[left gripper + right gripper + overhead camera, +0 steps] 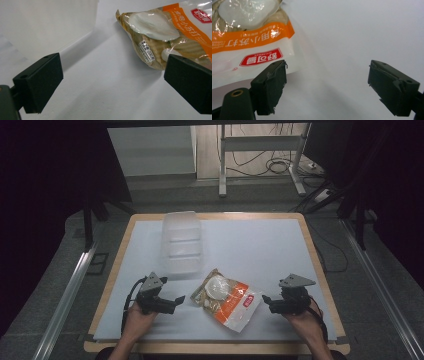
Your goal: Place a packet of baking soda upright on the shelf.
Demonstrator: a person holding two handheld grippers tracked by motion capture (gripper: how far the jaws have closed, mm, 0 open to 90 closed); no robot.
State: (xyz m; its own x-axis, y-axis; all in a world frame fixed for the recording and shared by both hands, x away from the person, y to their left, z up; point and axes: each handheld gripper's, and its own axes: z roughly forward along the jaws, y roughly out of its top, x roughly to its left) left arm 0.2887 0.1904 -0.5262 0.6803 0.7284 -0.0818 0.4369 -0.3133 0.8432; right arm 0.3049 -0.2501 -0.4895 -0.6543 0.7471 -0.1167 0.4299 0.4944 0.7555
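A snack bag (227, 298) with an orange band and a red label lies flat on the white table top, near the front middle. My left gripper (179, 299) rests just left of the bag, held by a hand, with its jaws wide apart and nothing between them. In the left gripper view the bag (160, 37) lies ahead to the right of my left gripper (112, 82). My right gripper (265, 300) sits just right of the bag, open and empty. In the right gripper view my right gripper (327, 82) has the bag's white corner (249, 50) by its left jaw, apart from the pads.
A clear plastic container (181, 242) stands behind the bag toward the table's back left; its wall (45, 25) rises ahead of the left gripper. The white table top (255, 245) has a wooden rim. A metal stand and cables lie on the floor beyond.
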